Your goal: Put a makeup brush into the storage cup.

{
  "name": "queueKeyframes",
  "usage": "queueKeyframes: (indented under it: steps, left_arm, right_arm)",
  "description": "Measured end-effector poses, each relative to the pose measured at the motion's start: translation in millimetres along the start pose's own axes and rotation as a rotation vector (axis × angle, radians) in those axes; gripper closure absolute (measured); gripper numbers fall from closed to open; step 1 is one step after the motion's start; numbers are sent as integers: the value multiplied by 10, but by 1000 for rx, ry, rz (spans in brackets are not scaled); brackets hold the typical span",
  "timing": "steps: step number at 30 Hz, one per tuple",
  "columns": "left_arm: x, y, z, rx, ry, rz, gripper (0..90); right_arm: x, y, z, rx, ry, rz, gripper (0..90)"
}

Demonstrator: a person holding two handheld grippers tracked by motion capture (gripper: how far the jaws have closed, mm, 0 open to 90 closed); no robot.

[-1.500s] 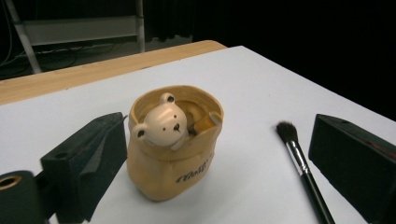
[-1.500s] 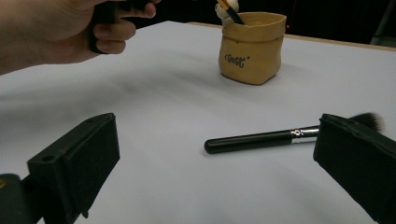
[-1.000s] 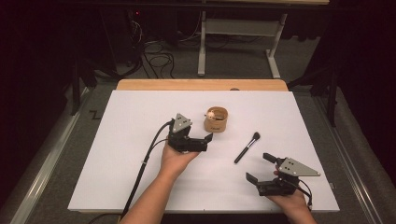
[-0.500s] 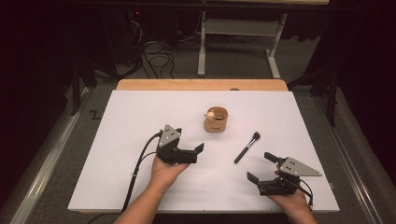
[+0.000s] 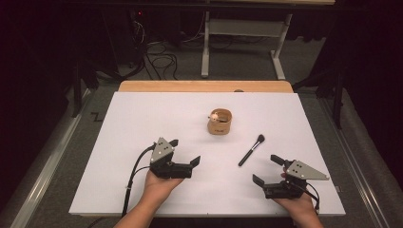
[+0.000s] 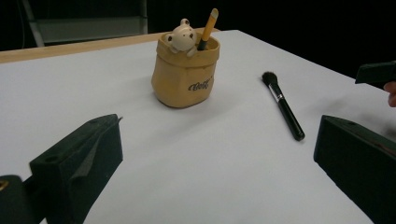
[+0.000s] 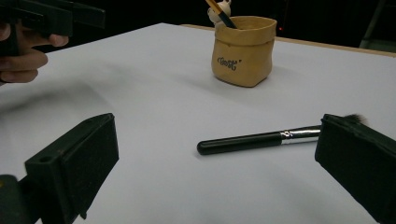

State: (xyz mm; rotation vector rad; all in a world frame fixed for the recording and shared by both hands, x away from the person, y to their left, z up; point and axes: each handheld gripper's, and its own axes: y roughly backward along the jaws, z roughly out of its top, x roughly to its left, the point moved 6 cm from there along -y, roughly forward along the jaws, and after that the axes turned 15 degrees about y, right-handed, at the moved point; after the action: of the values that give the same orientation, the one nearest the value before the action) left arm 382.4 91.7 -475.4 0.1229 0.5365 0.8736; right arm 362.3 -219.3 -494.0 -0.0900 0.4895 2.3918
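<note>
- Black jaws on the left gripper (image 5: 183, 152) stood spread wide with nothing between them, low over the white table (image 5: 142, 118) at about 7 o'clock from the table's middle.
- Tan and pouch-shaped, the little pot (image 5: 219, 122) stood upright near the table's middle, a bear figure (image 6: 181, 35) peeking over its rim and 1 orange-handled pencil (image 6: 207, 29) leaning inside.
- Black-handled, the makeup brush (image 5: 251, 149) lay flat on the table at about 4 o'clock from the pot, near it but not touching, bristles pointing to 1 o'clock.
- Spread just as wide, the right gripper (image 5: 271, 170) held nothing; it sat at about 5 o'clock from the brush, close to the handle end yet apart from it.
- Both hands gripped their tools near the table's near edge, well apart from each other.
</note>
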Motion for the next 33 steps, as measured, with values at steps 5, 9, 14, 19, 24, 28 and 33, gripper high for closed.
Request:
queueKeyframes:
  steps: [5, 9, 14, 19, 24, 28, 33]
  left_arm:
    - [106, 183, -52, -1, -1, 21, 25]
    - [219, 345, -77, -8, -9, 51, 28]
    - [346, 504, -107, -27, 2, 77, 32]
    - [451, 581, -228, -49, 16, 95, 32]
    - [481, 595, -271, -46, -4, 103, 33]
    - [502, 589, -288, -37, -17, 109, 37]
    - [514, 579, -287, -31, -37, 113, 37]
  right_arm:
    - [-17, 23, 5, -1, -2, -7, 4]
    - [-39, 41, 0, -1, -8, -17, 4]
    - [-79, 68, -4, -2, -11, -36, 4]
    - [-127, 105, -14, 5, -1, -60, 4]
    - [-215, 158, -43, 19, 0, -107, 4]
    - [-303, 221, -59, 24, -19, -142, 4]
    - [-437, 273, -109, 61, -51, -202, 5]
